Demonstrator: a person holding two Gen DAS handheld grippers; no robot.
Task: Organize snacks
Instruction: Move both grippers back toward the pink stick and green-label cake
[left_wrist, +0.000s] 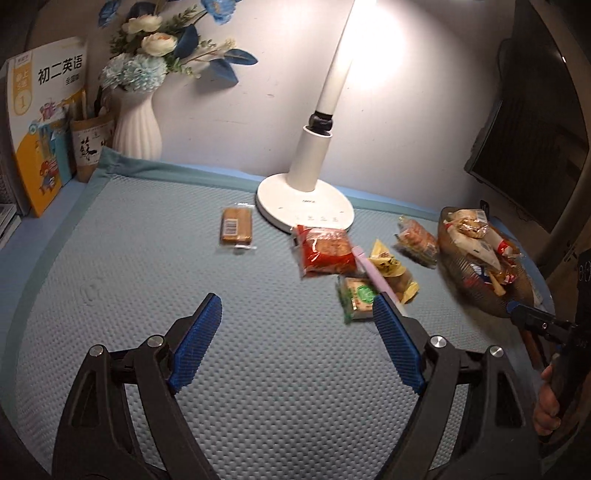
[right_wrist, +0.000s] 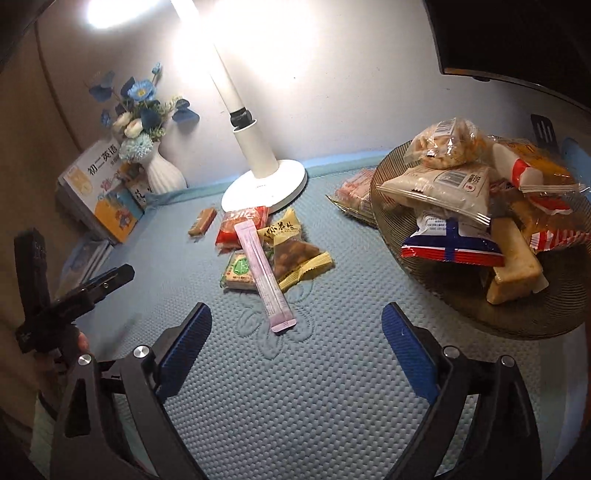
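At the left of the right wrist view a brown bar (right_wrist: 202, 221) lies alone on the blue mat (right_wrist: 295, 406). My left gripper (left_wrist: 297, 332) has its fingers spread over bare mat, holding nothing. In the centre of the frame a red packet (right_wrist: 242, 226), green packet (right_wrist: 240, 271), yellow packet (right_wrist: 295, 251) and pink stick (right_wrist: 264, 280) lie in a loose pile. My right gripper (right_wrist: 297, 345), fingers also spread and empty, hangs just short of the stick's near end. At the right, the basket (right_wrist: 498, 314) is heaped with snacks. I judge I'm mid-collection; next I should close on the stick and carry it to the basket.
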